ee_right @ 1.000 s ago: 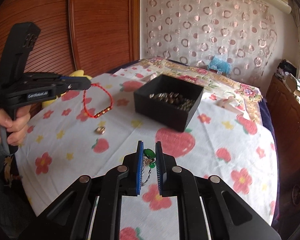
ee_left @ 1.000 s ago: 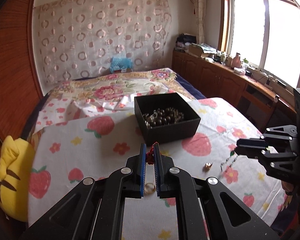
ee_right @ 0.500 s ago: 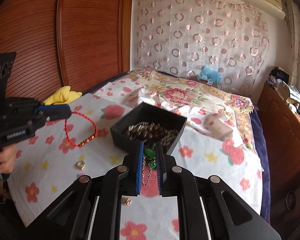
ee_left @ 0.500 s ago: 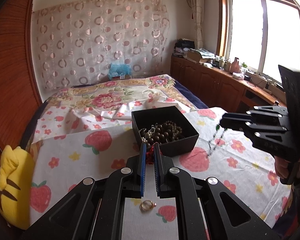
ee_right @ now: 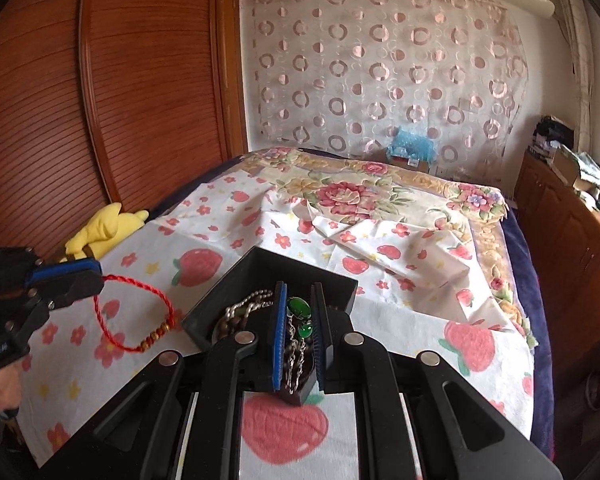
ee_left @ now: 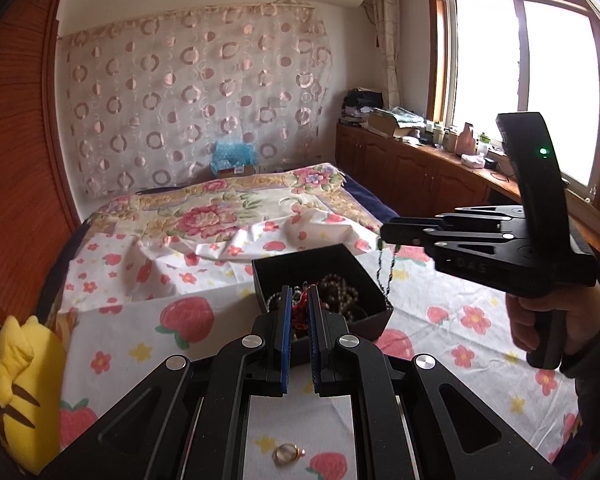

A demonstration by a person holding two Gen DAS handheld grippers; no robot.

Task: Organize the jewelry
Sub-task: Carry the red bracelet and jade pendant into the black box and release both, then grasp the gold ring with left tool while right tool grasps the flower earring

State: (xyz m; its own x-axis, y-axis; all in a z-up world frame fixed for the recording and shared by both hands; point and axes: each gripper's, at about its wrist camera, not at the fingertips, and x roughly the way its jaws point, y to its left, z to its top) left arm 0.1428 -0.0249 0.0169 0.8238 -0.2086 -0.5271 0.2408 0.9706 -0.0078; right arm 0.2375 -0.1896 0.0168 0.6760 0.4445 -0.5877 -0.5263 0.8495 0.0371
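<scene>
A black open box (ee_left: 374,312) (ee_right: 224,304) with bead strings in it sits on the strawberry cloth. My left gripper (ee_left: 299,300) is shut on a red cord bracelet (ee_left: 299,314); in the right wrist view the bracelet (ee_right: 140,320) hangs from the left gripper (ee_right: 88,276) just left of the box. My right gripper (ee_right: 299,300) is shut on a green pendant necklace (ee_right: 298,308) above the box. In the left wrist view the right gripper (ee_left: 384,234) holds the chain (ee_left: 388,272) dangling over the box's right edge.
A gold ring (ee_left: 286,454) lies on the cloth (ee_left: 204,352) under the left gripper. A yellow plush toy (ee_left: 20,384) lies at the left edge. A flowered bedspread (ee_right: 360,192) lies behind the box; wooden cabinets (ee_left: 416,176) stand on the right.
Both grippers have risen and moved in towards the box with their jewelry. The right one now holds the necklace over the box; the left one holds the bracelet beside it.
</scene>
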